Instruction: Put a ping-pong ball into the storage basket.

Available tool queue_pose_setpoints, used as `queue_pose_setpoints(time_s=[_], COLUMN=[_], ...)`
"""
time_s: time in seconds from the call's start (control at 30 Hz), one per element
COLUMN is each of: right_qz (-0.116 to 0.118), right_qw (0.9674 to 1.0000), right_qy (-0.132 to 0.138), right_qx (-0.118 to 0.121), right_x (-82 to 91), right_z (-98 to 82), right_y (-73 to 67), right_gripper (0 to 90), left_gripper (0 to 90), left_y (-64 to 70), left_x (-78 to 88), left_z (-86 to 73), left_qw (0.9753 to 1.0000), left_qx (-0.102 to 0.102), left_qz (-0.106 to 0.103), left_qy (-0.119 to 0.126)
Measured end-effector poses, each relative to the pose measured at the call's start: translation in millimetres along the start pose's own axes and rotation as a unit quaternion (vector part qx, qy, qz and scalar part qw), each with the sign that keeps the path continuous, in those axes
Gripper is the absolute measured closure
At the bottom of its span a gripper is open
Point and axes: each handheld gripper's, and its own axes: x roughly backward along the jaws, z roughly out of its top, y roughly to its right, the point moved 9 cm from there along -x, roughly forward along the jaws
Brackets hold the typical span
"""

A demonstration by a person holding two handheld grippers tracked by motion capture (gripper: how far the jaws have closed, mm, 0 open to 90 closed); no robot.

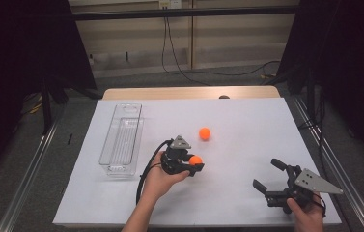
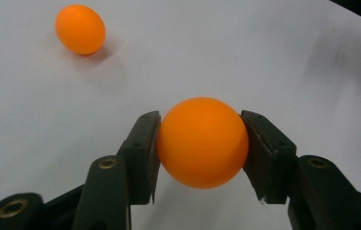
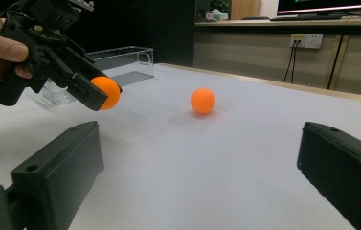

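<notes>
My left gripper (image 1: 196, 163) is shut on an orange ball (image 1: 195, 160) near the middle of the white table, held just above the surface. In the left gripper view the ball (image 2: 201, 142) sits pinched between both pads. A second orange ball (image 1: 204, 133) lies loose on the table a little farther back, also in the left gripper view (image 2: 80, 29) and the right gripper view (image 3: 203, 101). My right gripper (image 1: 269, 175) rests at the front right, its jaws wide apart with nothing between them. From the right gripper view the left gripper (image 3: 102, 95) with its ball (image 3: 108, 91) is at the upper left.
A clear plastic bin (image 1: 121, 140) stands along the left side of the white table (image 1: 247, 116), seen too in the right gripper view (image 3: 120, 61). A wooden strip edges the table's far side. Metal rails run along both sides of the table.
</notes>
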Motion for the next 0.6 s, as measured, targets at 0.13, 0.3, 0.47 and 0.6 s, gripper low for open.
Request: queue_pose_setpoints(time_s=[0.13, 0.3, 0.47, 0.6], right_qz=[0.0, 0.002, 0.002, 0.003], right_qw=[1.0, 1.0, 1.0, 1.0], right_qy=[0.0, 0.0, -0.001, -0.001], right_qx=[0.0, -0.001, -0.001, -0.001], right_x=[-0.3, -0.5, -0.6, -0.6], right_z=[0.0, -0.2, -0.3, -0.2], right_y=[-0.3, -0.8, -1.0, -1.0], right_gripper=[1.5, 1.4, 1.5, 1.5], left_gripper=[50.9, 50.9, 50.8, 50.9], left_y=[-2.7, -7.1, -11.3, -13.7], left_x=[3.0, 6.6, 10.3, 12.4], left_z=[0.3, 0.0, 0.5, 0.5], left_qw=[1.0, 1.0, 0.9998, 0.9997], left_qx=[0.0, 0.007, 0.015, 0.017], left_qz=[0.002, 0.006, 0.01, 0.014], left_qy=[0.0, 0.002, 0.008, 0.009])
